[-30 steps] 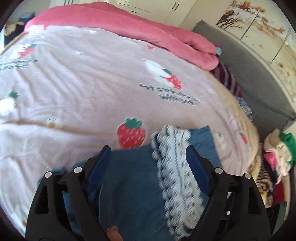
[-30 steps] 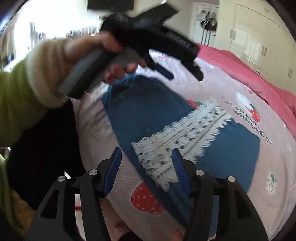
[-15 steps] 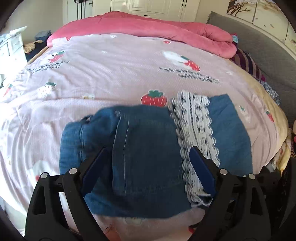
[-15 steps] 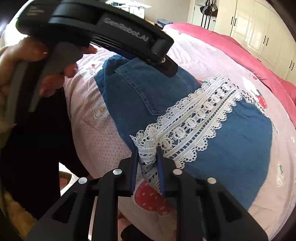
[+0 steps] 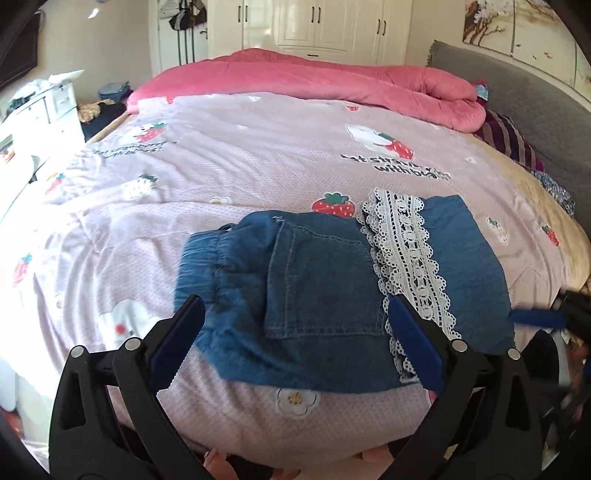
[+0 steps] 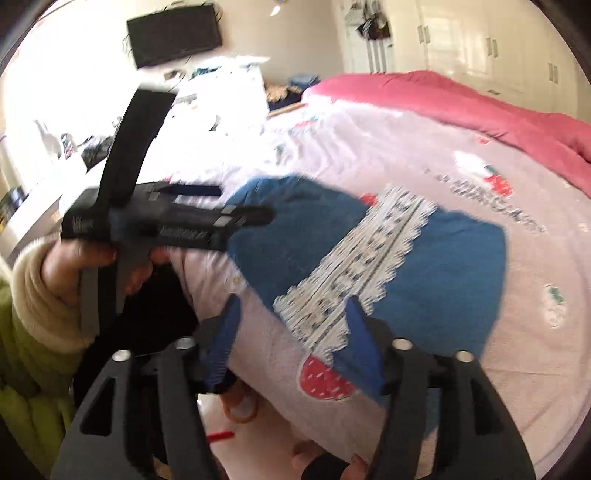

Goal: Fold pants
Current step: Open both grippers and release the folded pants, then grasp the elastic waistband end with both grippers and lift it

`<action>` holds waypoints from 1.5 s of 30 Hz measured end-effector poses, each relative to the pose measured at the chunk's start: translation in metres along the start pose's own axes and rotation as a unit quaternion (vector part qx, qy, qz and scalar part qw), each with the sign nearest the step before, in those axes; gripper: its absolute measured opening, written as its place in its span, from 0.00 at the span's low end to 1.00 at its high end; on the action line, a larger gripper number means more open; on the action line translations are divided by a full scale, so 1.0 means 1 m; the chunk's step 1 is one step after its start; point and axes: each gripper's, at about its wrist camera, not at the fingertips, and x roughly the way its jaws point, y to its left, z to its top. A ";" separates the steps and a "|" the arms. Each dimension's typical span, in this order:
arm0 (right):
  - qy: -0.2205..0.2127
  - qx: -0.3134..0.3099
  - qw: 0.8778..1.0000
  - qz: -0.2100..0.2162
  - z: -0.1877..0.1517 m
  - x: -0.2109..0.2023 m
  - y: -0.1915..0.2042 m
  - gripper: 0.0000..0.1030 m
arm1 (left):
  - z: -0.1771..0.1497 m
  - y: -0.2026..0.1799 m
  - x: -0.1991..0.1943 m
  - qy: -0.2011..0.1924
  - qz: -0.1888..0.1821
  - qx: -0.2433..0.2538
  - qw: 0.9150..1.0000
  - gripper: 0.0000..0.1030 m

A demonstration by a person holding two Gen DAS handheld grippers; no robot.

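Observation:
Folded blue denim pants with a white lace band lie flat on the pink strawberry sheet, near the bed's front edge. My left gripper hovers just in front of them. Its jaws are opening wide and grip nothing. In the right wrist view the pants and lace appear blurred. My right gripper is at the lace's near end, jaws opening, its pads off the cloth. A hand in a cream cuff holds the left gripper over the pants' left end. One blue fingertip of the right gripper pokes in from the right.
A rolled pink quilt lies across the far side of the bed. A grey padded headboard and striped clothes are on the right. A white dresser stands on the left, with wardrobes behind.
The right gripper was shut on the lace's near end half a second ago; it has let go and drawn back. The left gripper pulled back from the pants, which now lie in full view.

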 end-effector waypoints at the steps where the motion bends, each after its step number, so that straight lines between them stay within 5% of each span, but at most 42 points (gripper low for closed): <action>1: -0.008 0.003 1.000 -0.006 0.004 -0.004 -0.002 0.65 | -0.002 0.002 -0.004 -0.002 0.002 -0.002 1.000 0.91; 7: -0.030 0.003 0.999 -0.023 0.025 -0.007 -0.009 0.79 | -0.012 0.010 -0.010 0.004 0.005 -0.017 1.000 0.91; 22: -0.008 -0.014 1.000 -0.015 0.097 0.050 -0.021 0.85 | -0.026 0.035 0.002 0.035 0.006 -0.054 0.998 0.91; 36: 0.088 -0.089 0.992 0.014 0.133 0.151 -0.002 0.87 | -0.037 0.057 0.027 0.069 -0.037 -0.111 0.991 0.91; 45: 0.178 -0.146 0.970 0.079 0.149 0.220 0.029 0.87 | -0.038 0.065 0.036 0.078 -0.061 -0.134 0.986 0.91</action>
